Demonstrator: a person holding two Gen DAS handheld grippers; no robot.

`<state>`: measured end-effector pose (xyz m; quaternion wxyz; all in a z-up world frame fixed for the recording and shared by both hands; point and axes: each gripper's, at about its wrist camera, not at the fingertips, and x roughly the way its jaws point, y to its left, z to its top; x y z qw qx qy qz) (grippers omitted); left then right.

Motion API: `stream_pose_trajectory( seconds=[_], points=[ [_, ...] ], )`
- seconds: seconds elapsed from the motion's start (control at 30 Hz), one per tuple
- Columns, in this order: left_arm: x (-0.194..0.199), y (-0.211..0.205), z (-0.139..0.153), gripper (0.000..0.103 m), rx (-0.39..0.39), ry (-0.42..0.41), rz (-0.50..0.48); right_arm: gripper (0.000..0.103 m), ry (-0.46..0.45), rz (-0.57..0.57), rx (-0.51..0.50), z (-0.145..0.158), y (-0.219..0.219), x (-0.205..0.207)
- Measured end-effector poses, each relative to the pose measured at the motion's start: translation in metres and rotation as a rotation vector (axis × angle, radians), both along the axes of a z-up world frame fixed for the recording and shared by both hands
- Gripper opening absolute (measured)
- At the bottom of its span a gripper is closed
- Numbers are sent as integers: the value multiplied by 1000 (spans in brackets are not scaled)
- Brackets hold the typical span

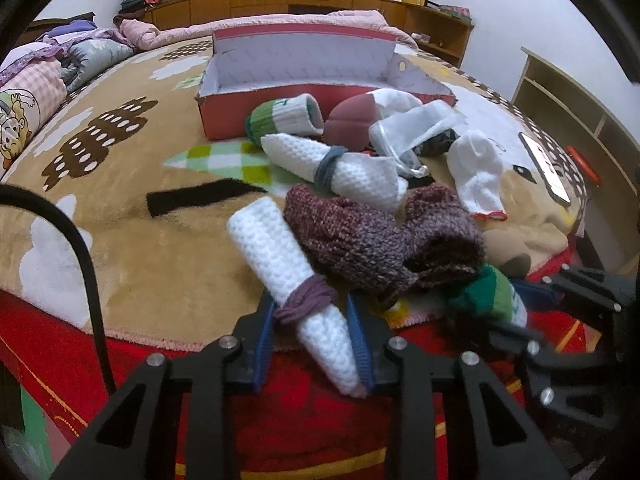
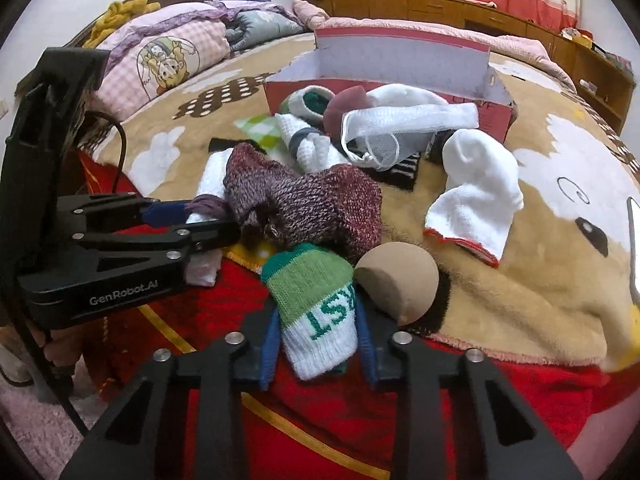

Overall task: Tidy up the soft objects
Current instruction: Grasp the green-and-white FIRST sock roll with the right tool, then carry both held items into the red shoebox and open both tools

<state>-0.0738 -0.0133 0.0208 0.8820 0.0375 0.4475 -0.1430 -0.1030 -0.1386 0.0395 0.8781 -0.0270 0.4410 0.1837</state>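
My left gripper point(image 1: 312, 312) is shut on a rolled white knit cloth point(image 1: 280, 264) tied with a purple band, at the bed's near edge. My right gripper point(image 2: 318, 320) is shut on a green and white sock point(image 2: 316, 304). A maroon knit sock point(image 1: 360, 236) lies just beyond both; it also shows in the right wrist view point(image 2: 312, 204). A second rolled white cloth point(image 1: 336, 164), a white sock point(image 2: 480, 196) and a white mesh bag point(image 2: 404, 124) lie in front of the open red box point(image 1: 296, 76).
A tan ball point(image 2: 396, 280) sits right of the held sock. A phone point(image 1: 546, 168) lies at the far right. Quilts and pillows point(image 2: 168, 56) are piled at the left. Wooden cabinets point(image 1: 320, 0) line the back wall.
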Motion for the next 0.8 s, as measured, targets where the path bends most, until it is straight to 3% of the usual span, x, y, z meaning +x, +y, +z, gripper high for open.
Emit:
stream_pose_trajectory(
  seconds=[0.8],
  points=[
    [-21, 0, 65, 29, -11, -168, -20, 30, -114, 5, 61, 41, -6, -9]
  ],
)
